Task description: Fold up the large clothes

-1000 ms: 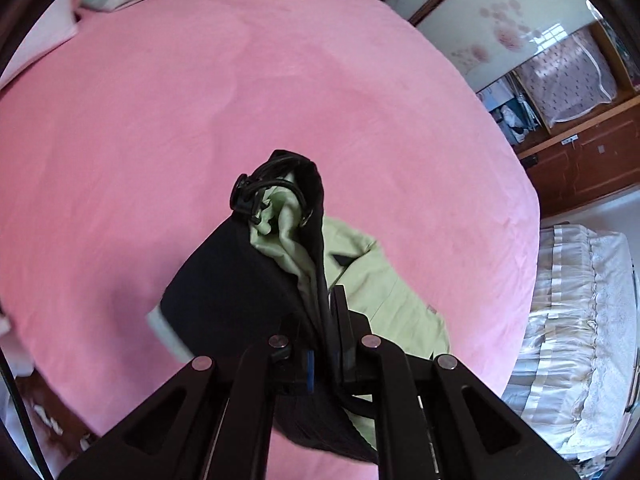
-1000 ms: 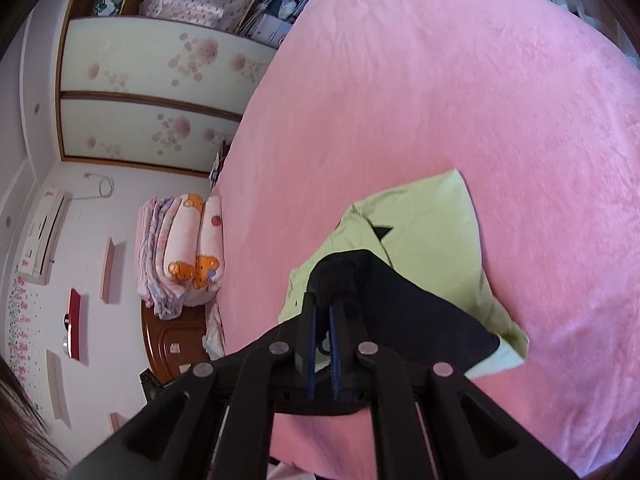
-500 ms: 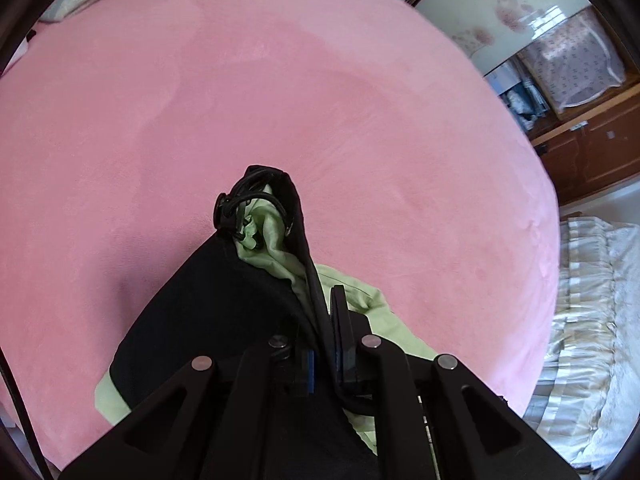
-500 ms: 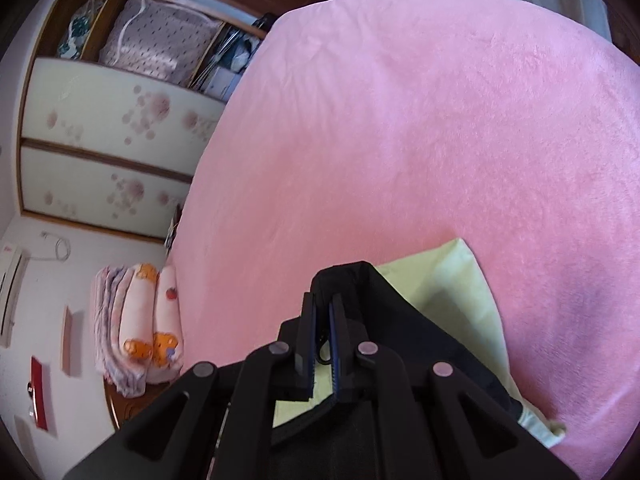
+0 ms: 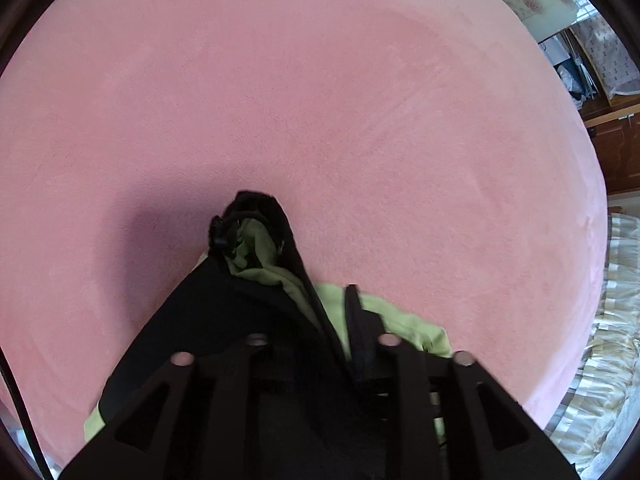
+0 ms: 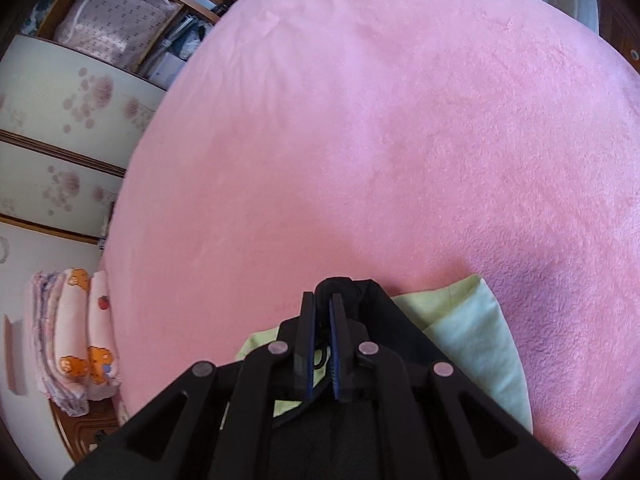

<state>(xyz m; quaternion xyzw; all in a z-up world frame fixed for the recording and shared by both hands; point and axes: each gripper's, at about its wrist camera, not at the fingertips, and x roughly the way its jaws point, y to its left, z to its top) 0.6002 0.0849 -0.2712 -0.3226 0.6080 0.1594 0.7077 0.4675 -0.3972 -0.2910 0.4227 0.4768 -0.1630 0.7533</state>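
Note:
A black garment (image 5: 224,320) with a light green lining (image 5: 260,248) lies bunched on the pink bed (image 5: 320,100), a drawstring loop at its far tip. My left gripper (image 5: 332,304) points steeply down over it. Its jaws are opening: the right finger (image 5: 354,312) stands clear of the black fold edge, which is still between the jaws, and cloth hides the left finger. In the right wrist view my right gripper (image 6: 322,300) is shut on the black garment's (image 6: 384,320) edge, low over the bed (image 6: 400,140). The green part (image 6: 472,332) spreads out to the right.
A wardrobe with flowered doors (image 6: 60,120) and a stack of folded bedding (image 6: 76,340) stand beyond the bed's left side. A white frilled cover (image 5: 600,360) and a wooden cabinet (image 5: 616,148) lie past the right edge. Wide pink surface stretches ahead of both grippers.
Both grippers have sunk toward the bed with the garment, which now rests lower and more bunched. The left jaws have parted; the right ones stay closed on the black edge.

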